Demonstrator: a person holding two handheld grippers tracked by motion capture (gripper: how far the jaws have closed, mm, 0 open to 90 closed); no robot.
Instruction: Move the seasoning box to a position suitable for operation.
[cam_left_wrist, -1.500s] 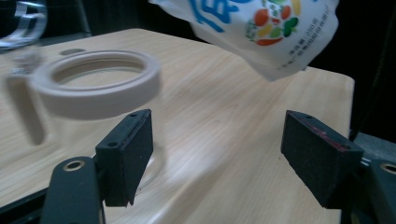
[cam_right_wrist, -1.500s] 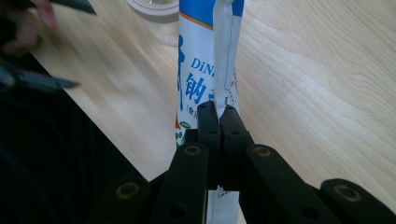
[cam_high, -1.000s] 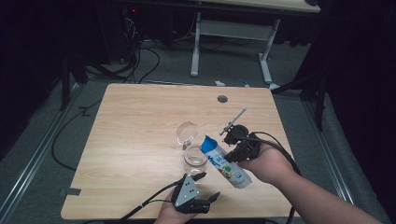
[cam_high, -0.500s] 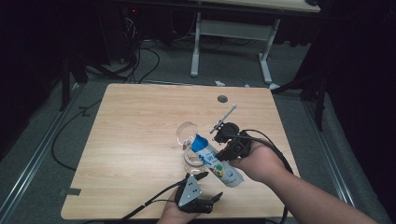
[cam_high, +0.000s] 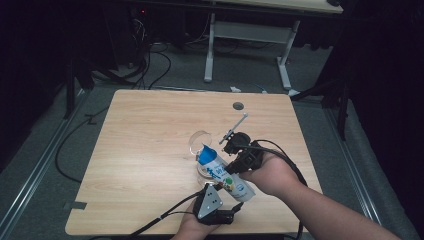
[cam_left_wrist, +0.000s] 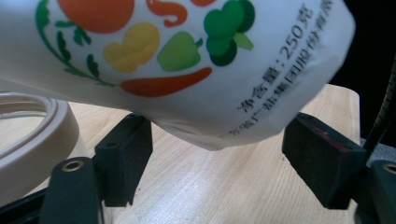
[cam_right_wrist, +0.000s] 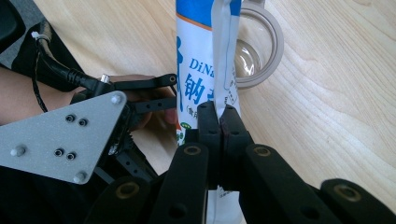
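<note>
White-and-blue plastic salt pouch (cam_high: 221, 171) pinched by its back seam in the right gripper (cam_right_wrist: 219, 123), jaws fully closed on the seam, blue end tipped down toward the jar mouth. Left gripper (cam_high: 216, 214) at the near edge of the tabletop, jaws wide apart, holding nothing; pouch bottom (cam_left_wrist: 196, 70) hanging between and above the pads without touching. Glass jar (cam_high: 206, 170) just beyond, mid-tabletop toward the near right, beige-rimmed mouth (cam_right_wrist: 259, 44) open under the pouch. Round clear lid (cam_high: 200, 141) lying just behind the jar. Grommet hole (cam_high: 238, 106) near the far edge. Step judged as pouring from pouch into jar: keep the seam grip tight, hold the blue end centred over the mouth, raise the tail slowly, use the left jaws to steady the jar or squeeze the pouch bottom if flow stalls. Risk: spill over the rim. Count: 1 pouch, 1 jar, 1 lid, 2 grippers.
</note>
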